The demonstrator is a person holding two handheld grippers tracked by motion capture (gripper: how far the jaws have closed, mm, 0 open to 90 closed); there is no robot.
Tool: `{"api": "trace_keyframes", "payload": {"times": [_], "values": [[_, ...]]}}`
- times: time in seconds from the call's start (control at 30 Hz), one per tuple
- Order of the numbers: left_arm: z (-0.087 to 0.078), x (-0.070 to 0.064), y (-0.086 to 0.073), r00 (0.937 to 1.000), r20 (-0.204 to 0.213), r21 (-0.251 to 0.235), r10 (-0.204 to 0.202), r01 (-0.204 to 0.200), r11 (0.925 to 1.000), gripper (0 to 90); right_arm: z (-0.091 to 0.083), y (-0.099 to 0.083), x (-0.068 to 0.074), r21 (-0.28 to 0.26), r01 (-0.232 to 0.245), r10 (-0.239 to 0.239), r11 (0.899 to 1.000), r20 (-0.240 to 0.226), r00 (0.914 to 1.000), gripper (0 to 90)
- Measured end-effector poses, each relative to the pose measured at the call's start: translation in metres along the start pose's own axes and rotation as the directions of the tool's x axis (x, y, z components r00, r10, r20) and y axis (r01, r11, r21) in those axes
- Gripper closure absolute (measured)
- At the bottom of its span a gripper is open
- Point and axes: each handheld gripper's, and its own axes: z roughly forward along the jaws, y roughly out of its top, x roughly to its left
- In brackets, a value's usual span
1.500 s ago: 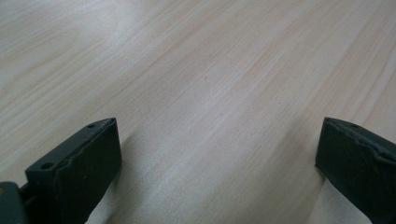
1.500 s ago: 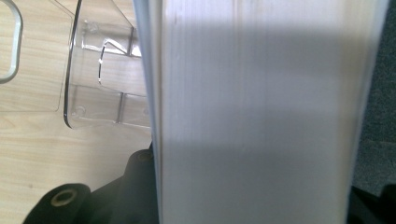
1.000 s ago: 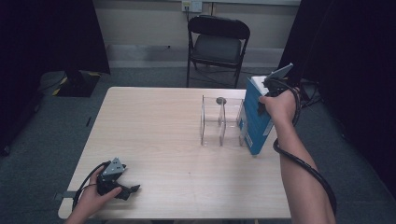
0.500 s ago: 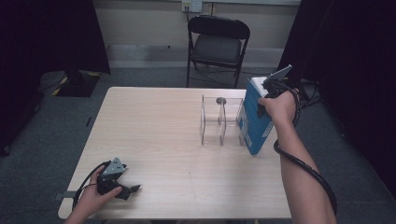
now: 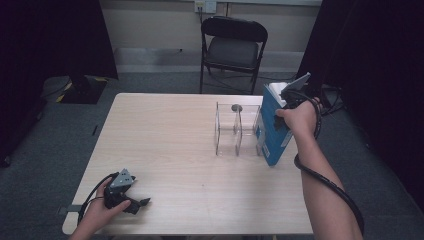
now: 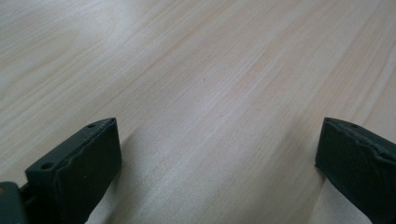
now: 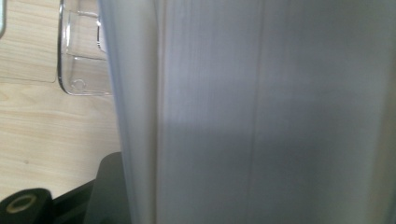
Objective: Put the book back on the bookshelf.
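Right gripper [image 5: 280,117], black with a grey three-cornered plate on top, is clamped on the upper part of a thick blue-covered book with white page block [image 5: 270,137]. The book stands upright on its lower edge at the right side of the light wood-grain laminate table [image 5: 180,145], just right of a clear acrylic divider rack [image 5: 237,129], close against the rack's right panel; contact can't be confirmed. Cover is matte blue and the page block shows white at the top. There is some small print on the cover, too small to read. No brand is legible anywhere.

In the right gripper view the pale page edges fill most of the frame, smooth and finely striped, with one black jaw pressed against the left side of the block; the other jaw is hidden. The rack's rounded clear base corner [image 7: 77,70] sits on the table at upper left.

The rack is see-through plastic with upright panels, glossy, and a small dark round thing [image 5: 237,107] is at its far side; what it is I cannot tell.

Left gripper [image 5: 131,200] rests at the near left corner of the table, held in the person's left hand [image 5: 97,212]. Its jaws are spread wide with nothing between them, only bare wood grain. Jaw pads [image 6: 77,163] are matte black rubbery blocks.

A black folding metal chair [image 5: 234,47] stands on grey carpet beyond the far edge.
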Motion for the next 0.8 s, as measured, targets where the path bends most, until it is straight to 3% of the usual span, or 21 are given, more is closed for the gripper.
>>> {"api": "trace_keyframes", "payload": {"times": [0.33, 0.8], "values": [[0.0, 0.0, 0.0, 1.0, 0.0, 0.0, -0.001, 0.001, 1.0, 0.0, -0.009, -0.005, -0.001, -0.006, 0.012, -0.012, 1.0, -0.02, 0.9997, 34.1], [0.0, 0.0, 0.0, 1.0, -0.001, -0.002, -0.002, 0.002, 1.0, 0.0, -0.015, -0.01, -0.001, -0.037, 0.049, -0.05, 0.998, -0.012, 0.9987, 29.6]]}}
